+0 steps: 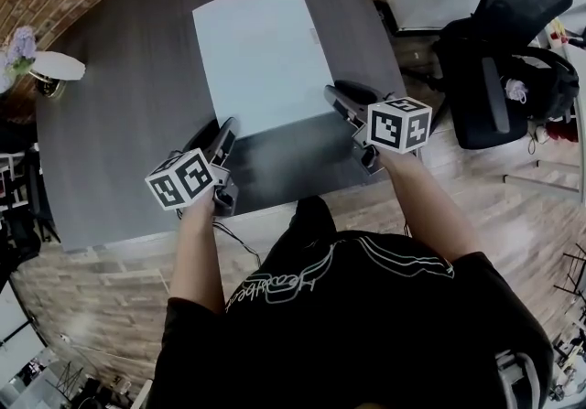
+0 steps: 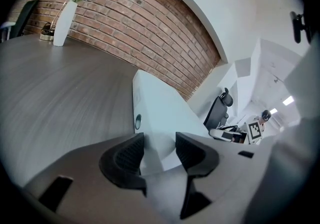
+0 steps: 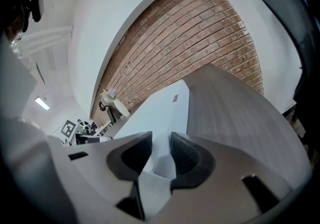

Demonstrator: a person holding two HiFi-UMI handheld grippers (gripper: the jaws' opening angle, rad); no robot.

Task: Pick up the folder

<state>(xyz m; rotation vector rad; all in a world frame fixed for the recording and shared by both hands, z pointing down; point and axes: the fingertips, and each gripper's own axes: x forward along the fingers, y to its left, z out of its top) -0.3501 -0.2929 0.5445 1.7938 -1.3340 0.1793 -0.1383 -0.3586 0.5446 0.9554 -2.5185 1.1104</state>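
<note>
A pale blue-white folder (image 1: pixel 261 55) lies flat on the dark grey table (image 1: pixel 128 133), its spine with a round finger hole on the left side. My left gripper (image 1: pixel 227 131) is at the folder's near left corner. In the left gripper view the folder (image 2: pixel 160 113) fills the gap between the two pads of the left gripper (image 2: pixel 160 142). My right gripper (image 1: pixel 335 96) is at the near right corner. In the right gripper view its pads stand narrow on the folder's edge (image 3: pixel 162 113), where the right gripper (image 3: pixel 161 143) grips it.
A white vase with flowers (image 1: pixel 50 67) stands at the table's far left corner and shows as the vase (image 2: pixel 64 20) in the left gripper view. A black office chair (image 1: pixel 513 41) stands off the table's right side. A brick wall runs behind the table.
</note>
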